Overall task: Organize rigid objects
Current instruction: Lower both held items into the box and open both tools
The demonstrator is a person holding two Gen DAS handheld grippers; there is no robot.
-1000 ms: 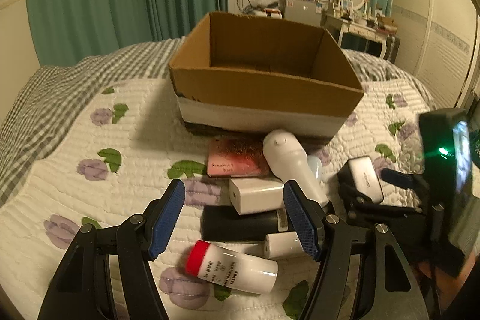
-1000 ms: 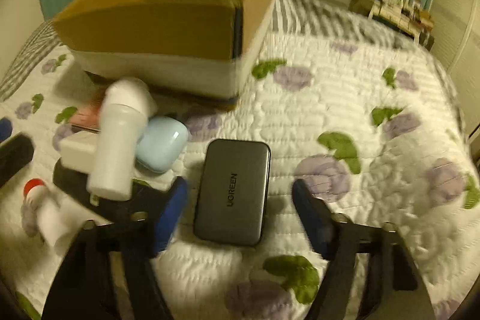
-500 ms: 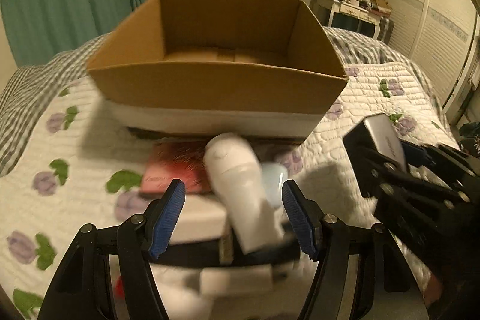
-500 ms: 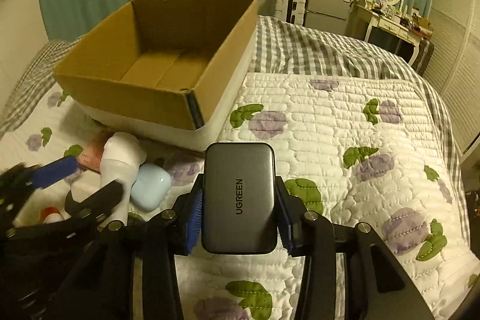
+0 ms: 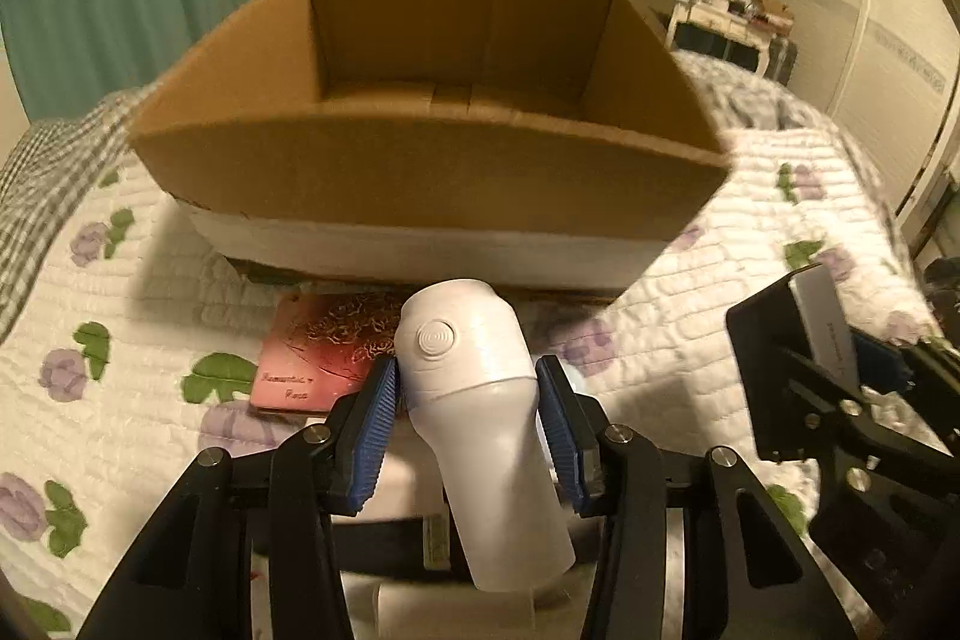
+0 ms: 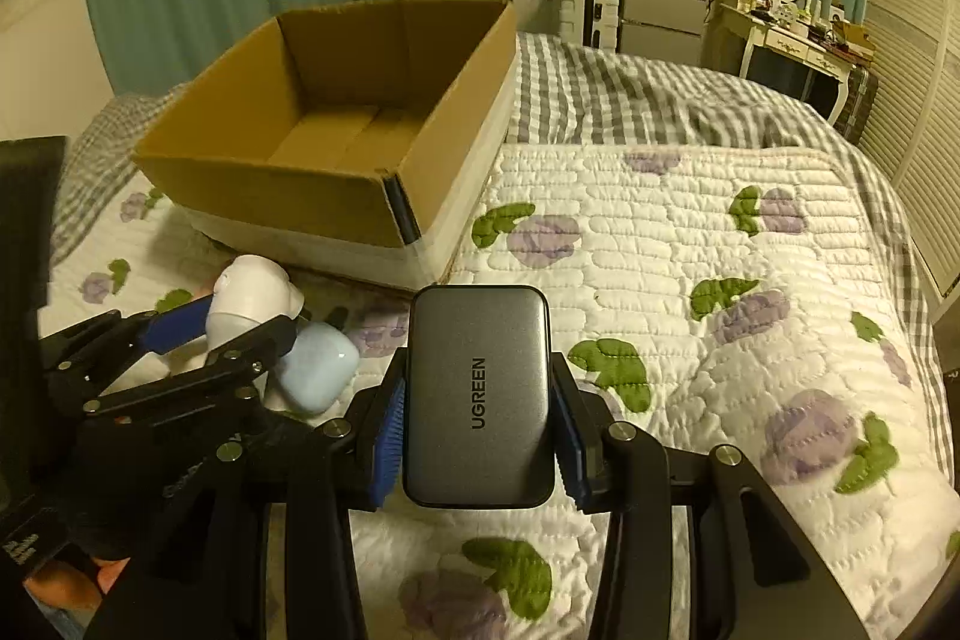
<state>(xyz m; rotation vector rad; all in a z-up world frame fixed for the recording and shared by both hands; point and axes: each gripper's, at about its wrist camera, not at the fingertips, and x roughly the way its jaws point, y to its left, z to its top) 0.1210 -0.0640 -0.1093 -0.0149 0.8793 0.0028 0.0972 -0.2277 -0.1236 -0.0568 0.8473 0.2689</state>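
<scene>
Since the earlier frame your left gripper (image 5: 467, 409) is closing round the white bottle (image 5: 480, 430); your right gripper (image 6: 477, 427) clamps the grey charger (image 6: 477, 394); cardboard box (image 6: 336, 184) seemingly empty, pile unsorted

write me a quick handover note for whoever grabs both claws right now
Left claw: jaws closing around the white handheld device, which lies on the pile in front of the cardboard box.
Right claw: shut on the grey UGREEN power bank, lifted off the quilt.
Done: nothing visible in the box.
Left: box both held items, then the light blue case, pink booklet and the rest of the pile.
</scene>
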